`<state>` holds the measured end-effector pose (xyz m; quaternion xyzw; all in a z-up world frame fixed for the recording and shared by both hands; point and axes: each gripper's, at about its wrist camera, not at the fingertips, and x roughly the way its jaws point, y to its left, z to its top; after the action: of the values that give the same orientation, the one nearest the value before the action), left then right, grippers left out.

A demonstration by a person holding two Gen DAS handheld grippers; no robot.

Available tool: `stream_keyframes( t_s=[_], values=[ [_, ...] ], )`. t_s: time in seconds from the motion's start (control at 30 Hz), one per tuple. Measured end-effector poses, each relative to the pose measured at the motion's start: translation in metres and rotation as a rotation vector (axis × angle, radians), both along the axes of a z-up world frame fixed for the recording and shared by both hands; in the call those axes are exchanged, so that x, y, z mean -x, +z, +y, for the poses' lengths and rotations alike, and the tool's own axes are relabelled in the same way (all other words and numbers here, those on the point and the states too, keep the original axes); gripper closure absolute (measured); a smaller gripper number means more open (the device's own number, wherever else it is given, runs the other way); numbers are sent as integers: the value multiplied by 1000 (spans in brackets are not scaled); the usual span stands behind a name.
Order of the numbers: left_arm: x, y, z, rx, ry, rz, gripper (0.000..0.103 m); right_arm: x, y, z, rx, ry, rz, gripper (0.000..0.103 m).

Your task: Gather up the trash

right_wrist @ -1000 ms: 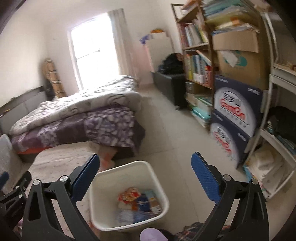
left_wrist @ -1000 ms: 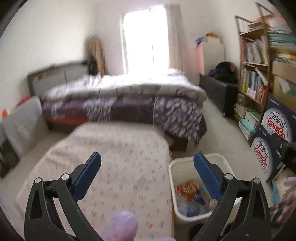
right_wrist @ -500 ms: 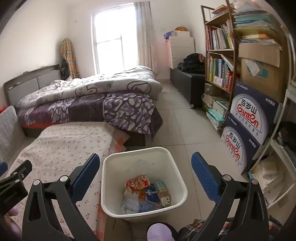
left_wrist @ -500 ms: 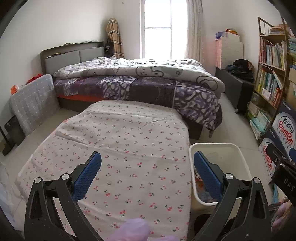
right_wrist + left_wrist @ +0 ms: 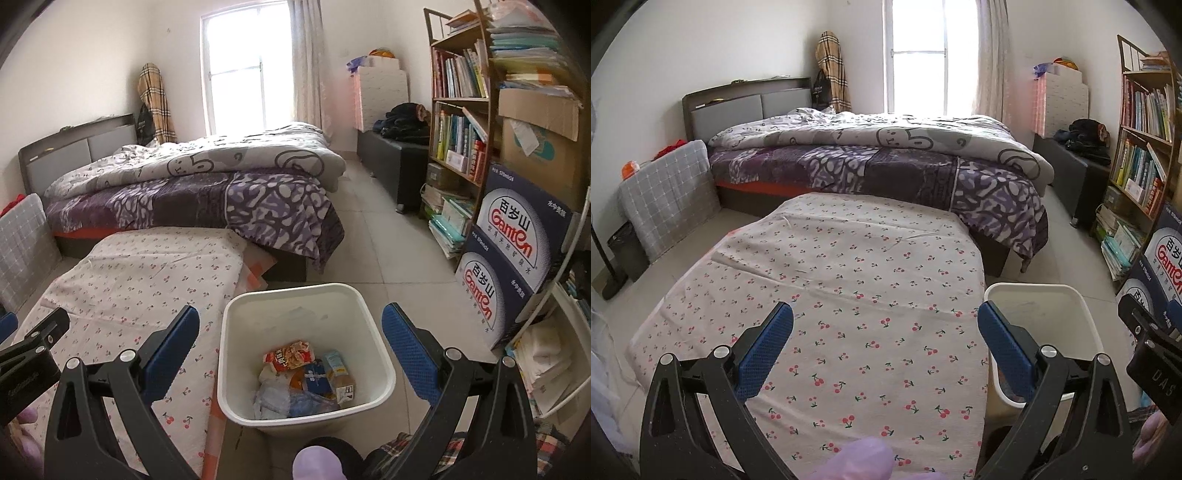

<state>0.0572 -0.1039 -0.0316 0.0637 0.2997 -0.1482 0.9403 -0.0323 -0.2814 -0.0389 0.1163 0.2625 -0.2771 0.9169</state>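
Bedroom, tiled floor. A bed (image 5: 879,162) with a purple quilt stands under the window; a low surface (image 5: 849,295) covered in cherry-print cloth lies in front of it, and a bookshelf (image 5: 461,122) and stacked cartons (image 5: 517,251) line the right wall. A white bin (image 5: 306,354) stands on the floor just beside the cloth-covered surface.

Left tool (image 5: 882,347): fingers wide apart, nothing between them, hovering over the cloth. Right tool (image 5: 291,350): fingers wide apart, empty, directly above the bin.

Trash (image 5: 306,376), consisting of a red snack wrapper, a small carton and crumpled plastic, lies at the bottom of the bin. No loose trash shows on the cloth.

Risk, as judged: the bin is light and open, so a knock from either tool could tip it and spill the contents.

Obscured: the floor beneath the tools, the bin's near wall and the surface's near edge are cut off. The left view shows only the bin's rim.
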Motion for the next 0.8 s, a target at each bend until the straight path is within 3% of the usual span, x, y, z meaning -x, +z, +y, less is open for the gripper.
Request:
stream_keyframes(
  t_s=[0.8],
  values=[
    [1,-1,-1,-6,-1,2,7,-2,-5,0,-22,9,15,7]
  ],
)
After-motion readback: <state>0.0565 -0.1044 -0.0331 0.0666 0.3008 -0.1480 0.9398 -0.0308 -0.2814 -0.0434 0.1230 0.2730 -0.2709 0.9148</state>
